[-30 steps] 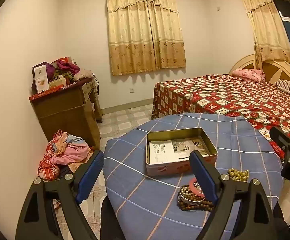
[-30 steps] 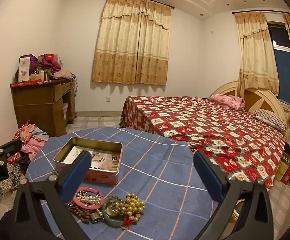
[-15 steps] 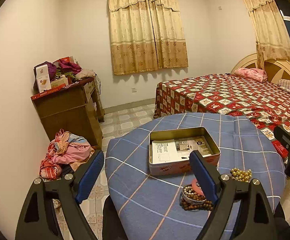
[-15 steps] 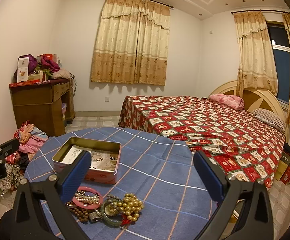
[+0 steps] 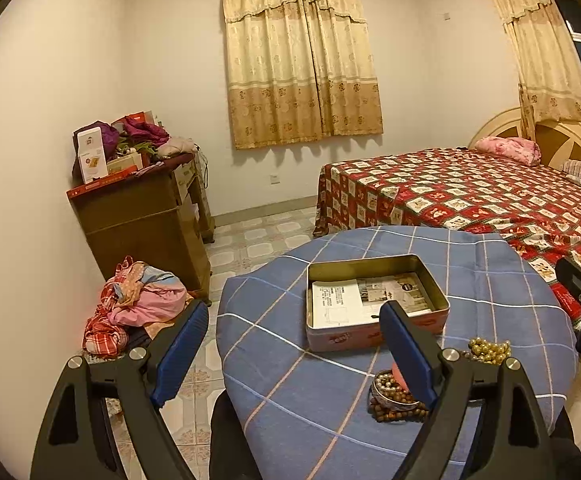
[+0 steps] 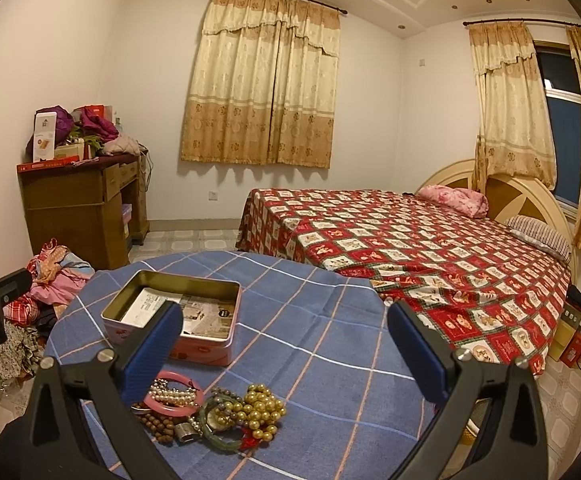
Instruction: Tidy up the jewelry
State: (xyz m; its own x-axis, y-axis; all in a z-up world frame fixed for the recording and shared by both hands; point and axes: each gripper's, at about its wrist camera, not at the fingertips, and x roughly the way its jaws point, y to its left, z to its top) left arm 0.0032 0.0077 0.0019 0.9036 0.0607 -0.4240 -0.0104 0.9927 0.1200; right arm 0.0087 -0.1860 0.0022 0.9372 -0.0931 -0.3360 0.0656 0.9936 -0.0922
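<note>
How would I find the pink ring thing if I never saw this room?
Find the round table under the blue checked cloth, then the open pink metal tin on it. In front of the tin lies a jewelry heap; the smooth pink bangle sits at its left, the only plain solid pink hoop, with white pearl beads lying across it.

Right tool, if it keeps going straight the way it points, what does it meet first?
Probably the blue checked tablecloth: the open right tool aims between the tin box and the bed. The jewelry pile sits lower left; depth is unclear.
</note>
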